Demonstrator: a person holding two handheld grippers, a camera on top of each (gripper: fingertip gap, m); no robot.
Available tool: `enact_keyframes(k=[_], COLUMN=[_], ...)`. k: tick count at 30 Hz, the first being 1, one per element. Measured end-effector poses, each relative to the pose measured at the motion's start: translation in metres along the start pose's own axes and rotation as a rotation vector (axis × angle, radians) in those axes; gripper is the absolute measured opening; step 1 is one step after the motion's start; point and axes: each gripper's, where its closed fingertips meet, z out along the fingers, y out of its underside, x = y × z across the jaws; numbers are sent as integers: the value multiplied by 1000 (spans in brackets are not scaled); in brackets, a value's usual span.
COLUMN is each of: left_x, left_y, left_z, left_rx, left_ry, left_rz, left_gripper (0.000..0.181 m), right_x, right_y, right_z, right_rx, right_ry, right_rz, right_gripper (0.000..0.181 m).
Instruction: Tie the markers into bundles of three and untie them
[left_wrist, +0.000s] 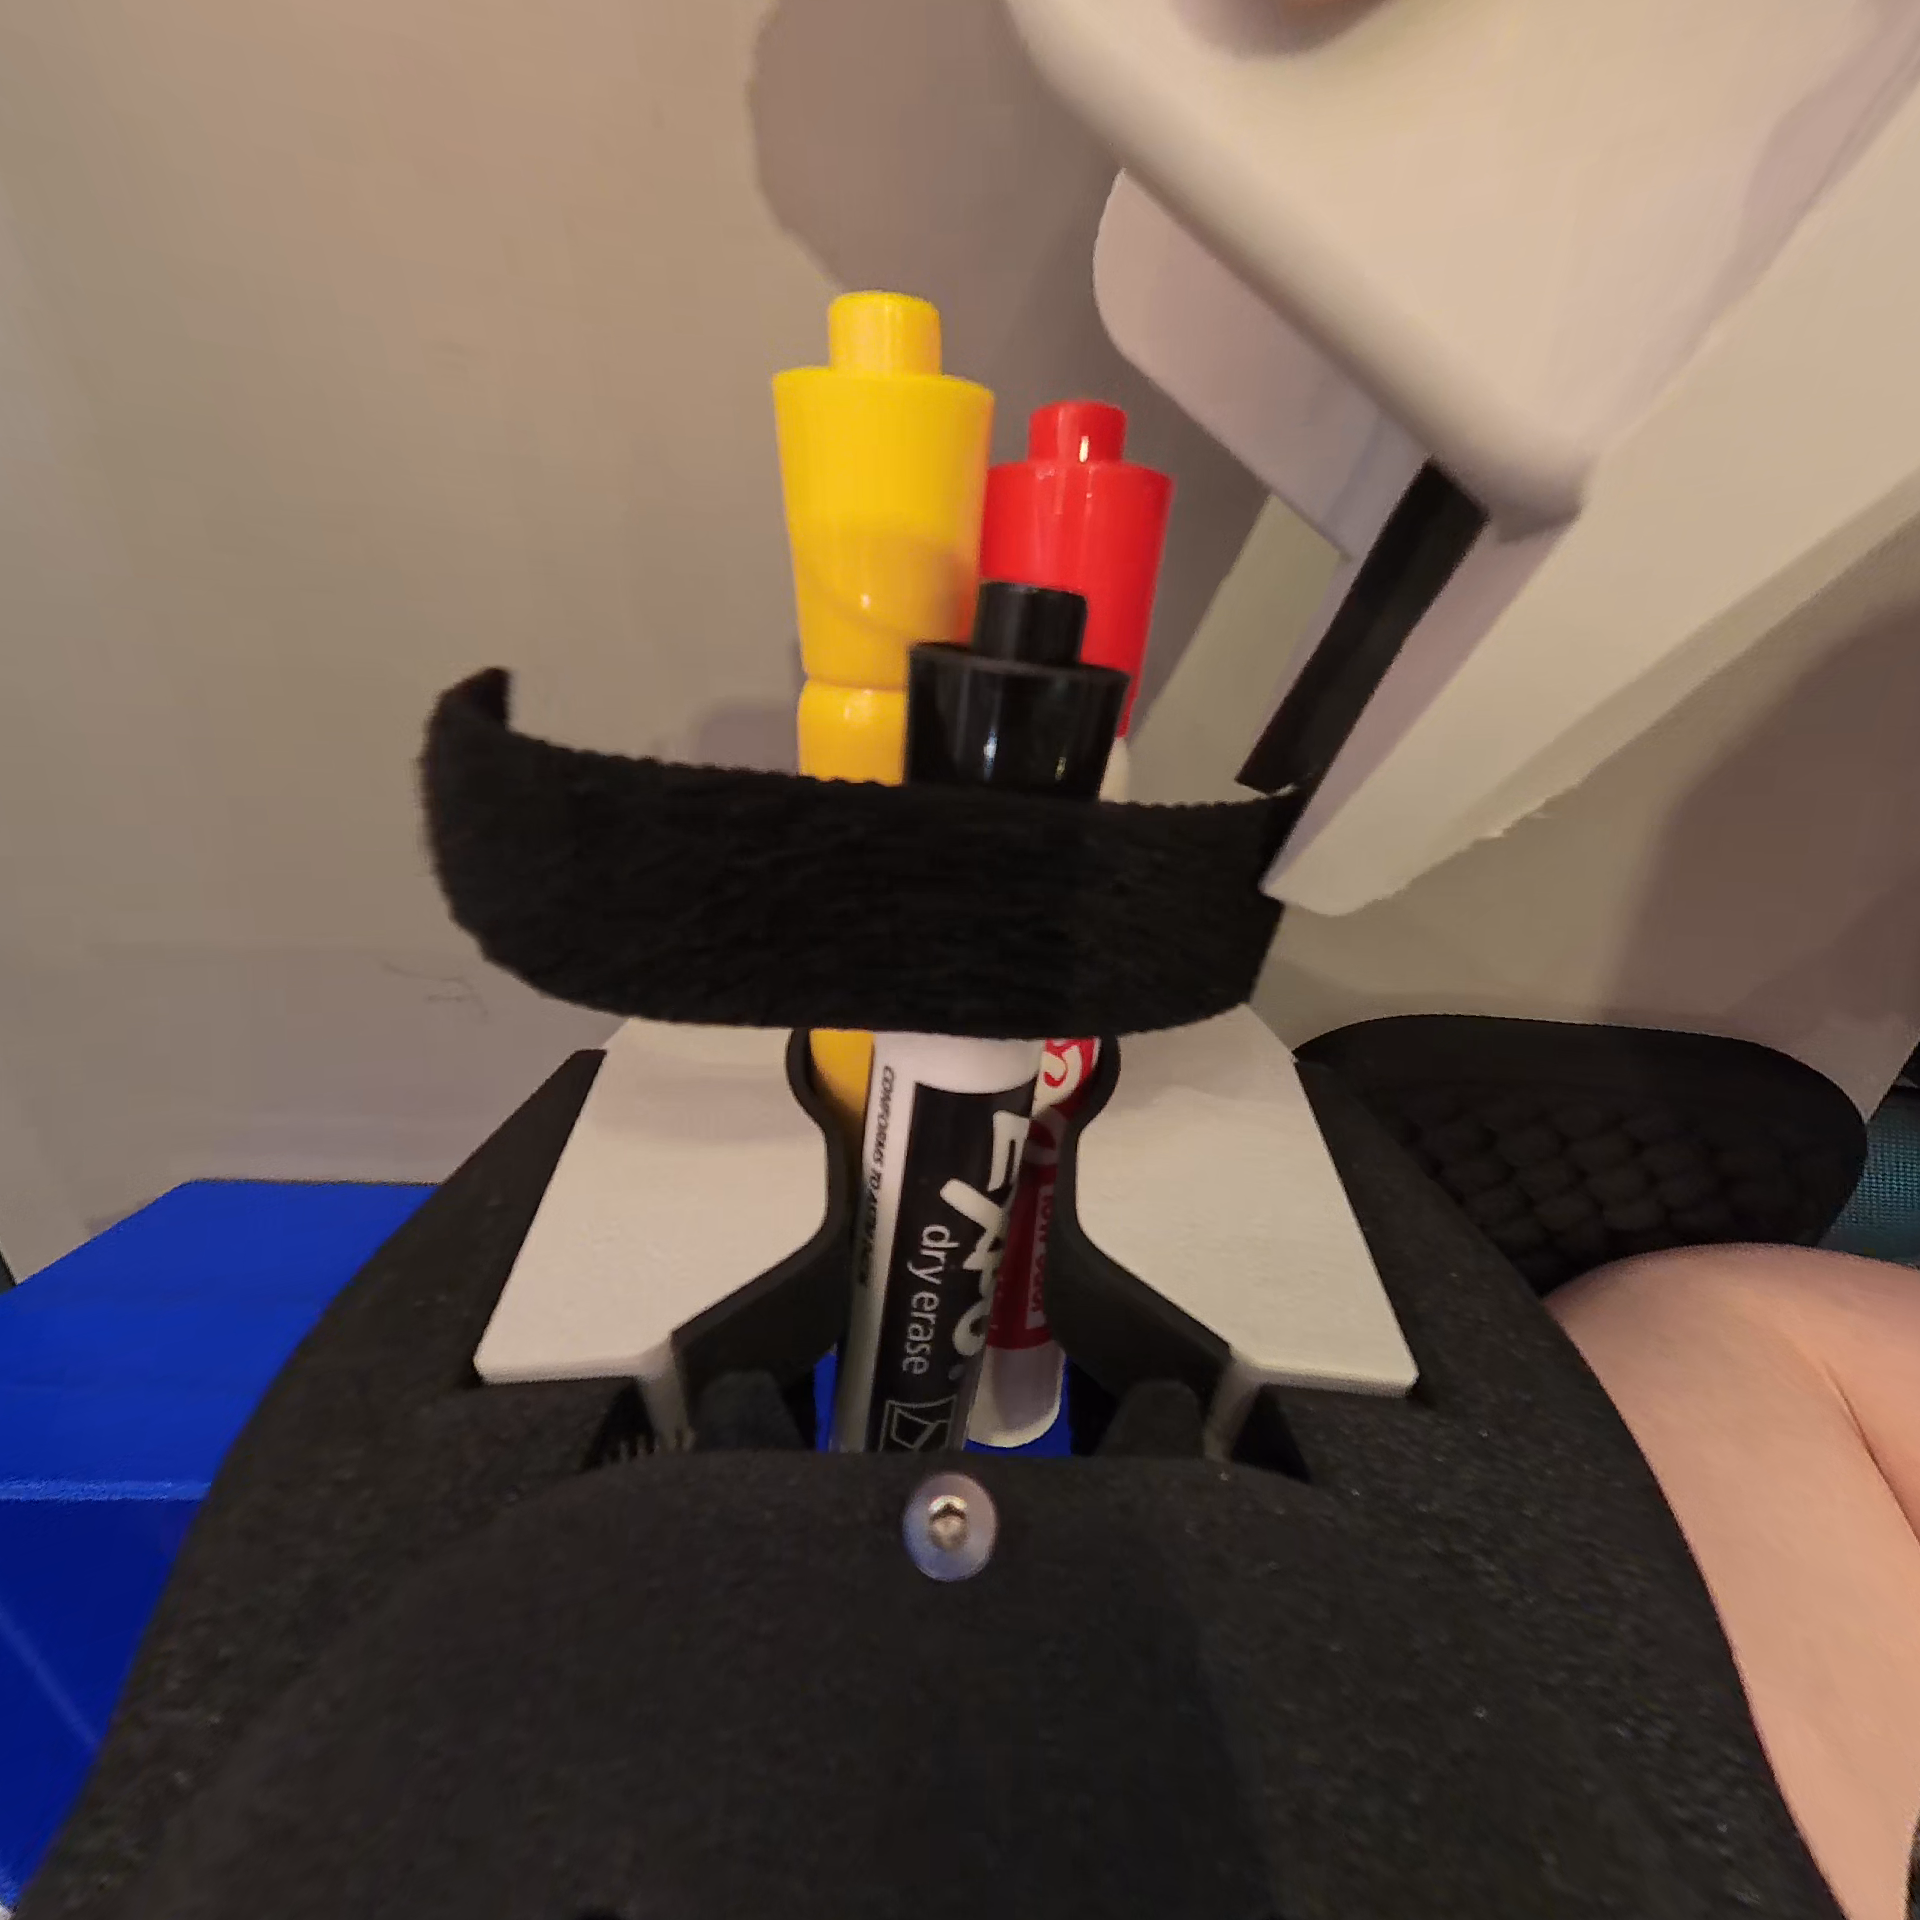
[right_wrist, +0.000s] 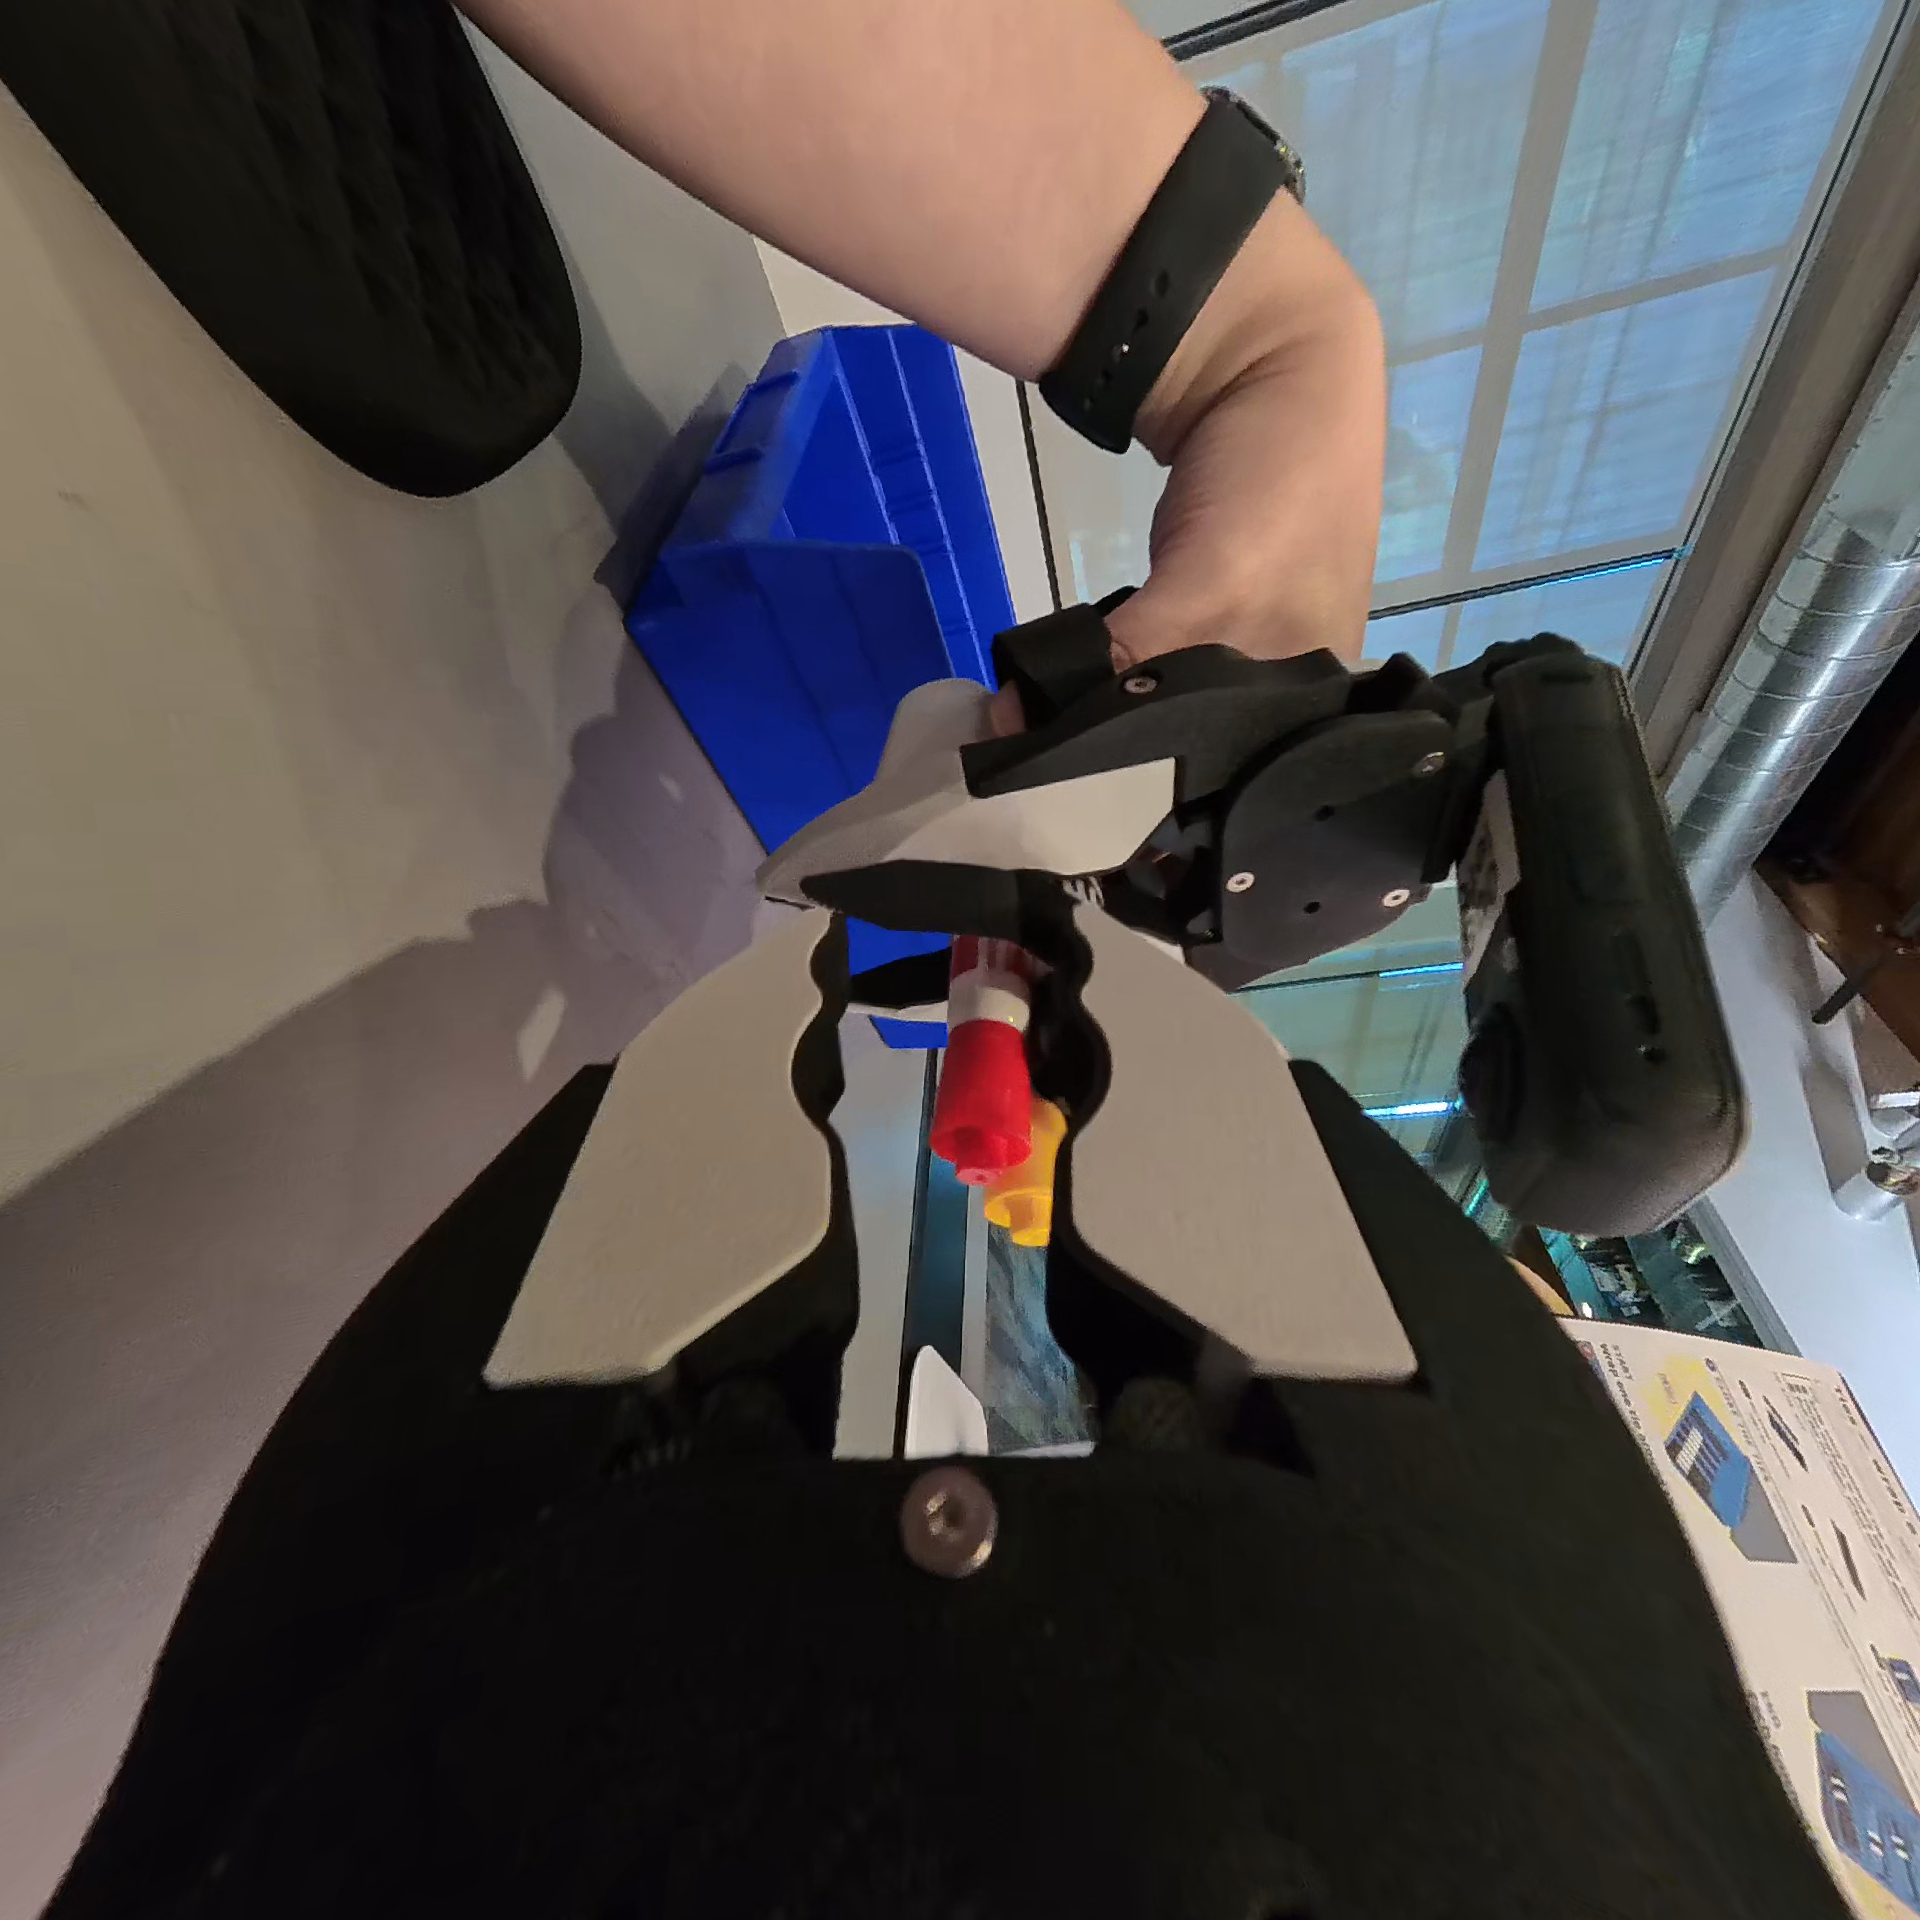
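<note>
Left gripper (left_wrist: 951, 1164): I have it clamped on three markers, which stand upright between its fingers.
Black marker (left_wrist: 951, 1226): nearest my left camera, cap up, barrel pinched at the notch.
Yellow marker (left_wrist: 878, 540): behind and left of the black one, its cap the tallest.
Red marker (left_wrist: 1081, 540): behind and right, touching the yellow cap.
Strap (left_wrist: 831, 894): a black fuzzy band curving across the front of the markers just above my left fingers; its left end curls free, its right end meets the other tool.
Right gripper (left_wrist: 1309, 831): comes in from the upper right in the left view; its tip pinches the strap's right end, the fingers close together there. In the right view the red and yellow caps show between its fingers.
Blue bin (right_wrist: 821, 623): on the light table (right_wrist: 260, 831) behind the markers.
Person's hand (right_wrist: 1257, 520): holds the left tool; black wristband (right_wrist: 1164, 270) on the wrist.
</note>
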Motion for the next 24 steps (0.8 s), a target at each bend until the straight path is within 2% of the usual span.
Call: enact_keyframes(k=[14, 19, 24], left_x=[0, 0, -1], left_y=[1, 1, 1], left_z=[-2, -1, -1], left_rx=[3, 0, -3], left_ry=[-2, -3, -7], left_rz=[-5, -5, -9], left_gripper=[42, 42, 42], right_x=[-3, -5, 2], right_y=[3, 1, 2], right_z=[2, 2, 4], right_rx=[-18, -5, -6], right_ry=[-33, -68, -91], right_rz=[21, 83, 237], right_gripper=[48, 48, 45])
